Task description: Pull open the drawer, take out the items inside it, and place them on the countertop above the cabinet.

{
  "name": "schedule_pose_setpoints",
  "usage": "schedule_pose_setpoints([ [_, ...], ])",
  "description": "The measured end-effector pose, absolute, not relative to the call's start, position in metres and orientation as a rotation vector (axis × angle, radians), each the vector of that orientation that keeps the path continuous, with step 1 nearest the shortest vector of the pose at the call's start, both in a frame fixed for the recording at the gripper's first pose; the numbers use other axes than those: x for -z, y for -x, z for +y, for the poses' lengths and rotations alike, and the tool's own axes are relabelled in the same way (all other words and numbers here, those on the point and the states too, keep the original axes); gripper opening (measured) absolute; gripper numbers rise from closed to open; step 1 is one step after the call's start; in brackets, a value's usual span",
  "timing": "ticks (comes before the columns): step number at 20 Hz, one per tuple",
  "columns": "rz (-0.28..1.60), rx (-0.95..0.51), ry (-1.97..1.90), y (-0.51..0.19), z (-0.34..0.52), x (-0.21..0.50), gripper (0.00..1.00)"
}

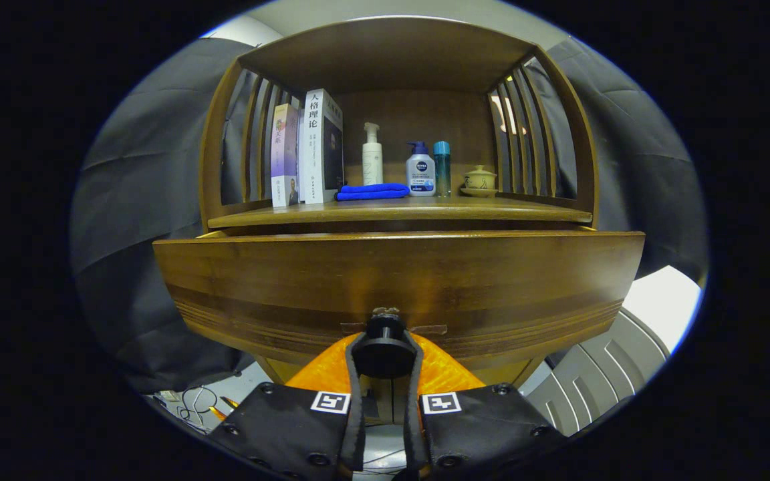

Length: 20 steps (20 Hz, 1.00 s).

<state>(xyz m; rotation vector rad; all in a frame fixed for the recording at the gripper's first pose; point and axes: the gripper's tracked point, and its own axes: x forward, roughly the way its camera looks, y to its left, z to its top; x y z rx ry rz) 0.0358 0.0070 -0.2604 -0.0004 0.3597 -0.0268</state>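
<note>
The fingers (385, 347) are clenched on the round black knob (385, 337) of the brown wooden drawer (398, 280), one finger on each side; the drawer front stands out from the cabinet, its inside hidden; on the wooden worktop (492, 212) above stand two upright books (308, 150), a folded blue cloth (373, 192), a white pump bottle (372, 157), a blue-capped lotion bottle (420, 170), a teal slim bottle (442, 167) and a small lidded ceramic cup (479, 180).

The gripper (385, 347) has 2 broad finger plates studded with round screws, each bearing 1 square black-and-white marker near its inner edge.
</note>
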Motion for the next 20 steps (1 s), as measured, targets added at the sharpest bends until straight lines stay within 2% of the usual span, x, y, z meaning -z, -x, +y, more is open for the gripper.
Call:
schedule_pose_setpoints([
  [20, 0.357, -0.017, 0.046, 0.031, 0.013, 0.263, 0.25],
])
